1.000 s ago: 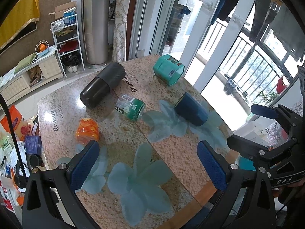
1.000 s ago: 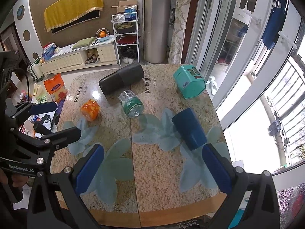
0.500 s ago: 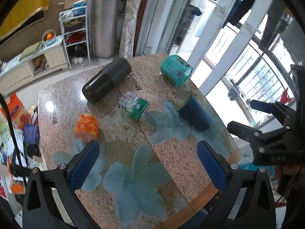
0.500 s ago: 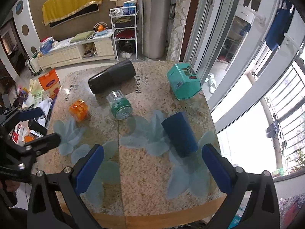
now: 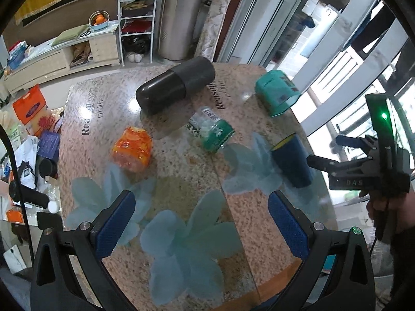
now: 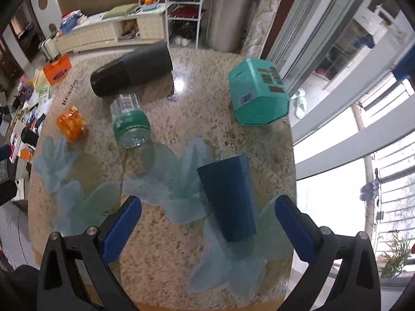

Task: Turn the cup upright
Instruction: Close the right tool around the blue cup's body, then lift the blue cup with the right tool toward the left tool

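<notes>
Blue cup on its side, both grippers wide apart

We list one dark blue cup lying on its side on the granite table, near the right edge, between the spread fingers of our right gripper, untouched. Our left gripper hangs above the near table edge, jaws spread, empty. Also on the table: black flask, green-labelled bottle, orange packet, teal box

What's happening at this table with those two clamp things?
A person holds a two-finger gripper in each hand over a stone table. Both are open and empty. The right gripper is lined up on a dark blue cup lying on its side, not yet gripped. The left gripper hovers nearby.
</notes>
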Demonstrator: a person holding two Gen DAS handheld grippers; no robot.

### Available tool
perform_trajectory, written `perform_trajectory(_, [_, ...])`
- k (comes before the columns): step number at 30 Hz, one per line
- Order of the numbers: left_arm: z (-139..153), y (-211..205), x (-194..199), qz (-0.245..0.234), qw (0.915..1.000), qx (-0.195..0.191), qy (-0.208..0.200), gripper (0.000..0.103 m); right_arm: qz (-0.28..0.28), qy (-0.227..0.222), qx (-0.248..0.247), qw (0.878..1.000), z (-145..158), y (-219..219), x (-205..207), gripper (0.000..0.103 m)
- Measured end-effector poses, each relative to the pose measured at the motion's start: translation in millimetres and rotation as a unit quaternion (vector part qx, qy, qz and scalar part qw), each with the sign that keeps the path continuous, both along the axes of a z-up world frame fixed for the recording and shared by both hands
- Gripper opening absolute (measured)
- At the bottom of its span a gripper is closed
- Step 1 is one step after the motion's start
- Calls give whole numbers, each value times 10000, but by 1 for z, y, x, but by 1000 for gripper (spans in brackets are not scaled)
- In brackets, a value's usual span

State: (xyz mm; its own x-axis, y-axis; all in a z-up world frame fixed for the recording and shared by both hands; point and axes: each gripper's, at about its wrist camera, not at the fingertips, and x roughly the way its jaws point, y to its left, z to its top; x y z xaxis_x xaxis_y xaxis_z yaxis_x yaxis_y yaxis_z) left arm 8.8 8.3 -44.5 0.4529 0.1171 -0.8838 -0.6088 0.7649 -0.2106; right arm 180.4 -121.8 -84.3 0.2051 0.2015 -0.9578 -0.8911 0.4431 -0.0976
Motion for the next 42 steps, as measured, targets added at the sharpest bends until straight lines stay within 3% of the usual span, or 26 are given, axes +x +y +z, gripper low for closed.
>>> perform_trajectory(11, [-25, 4, 28, -23, 9996, -26, 285, 103, 317, 302, -792, 9959, -70, 23, 38, 103])
perform_trajectory(20, [-36, 16, 36, 113, 9992, -135, 354, 103, 358, 458, -1092, 9923, -96, 22, 54, 102])
perform_trajectory(25, [-40, 19, 35, 165, 9991, -169, 360, 103, 223, 720, -1209, 9898, -106, 14, 65, 73])
perform_trajectory(34, [-42, 21, 26, 168, 9991, -210, 339, 103, 43, 1005, -997, 9899, -96, -1, 66, 69])
perform_trajectory(42, [-46, 30, 4, 211, 9990, -236, 309, 103, -146, 1336, -738, 9882, -67, 5, 29, 68])
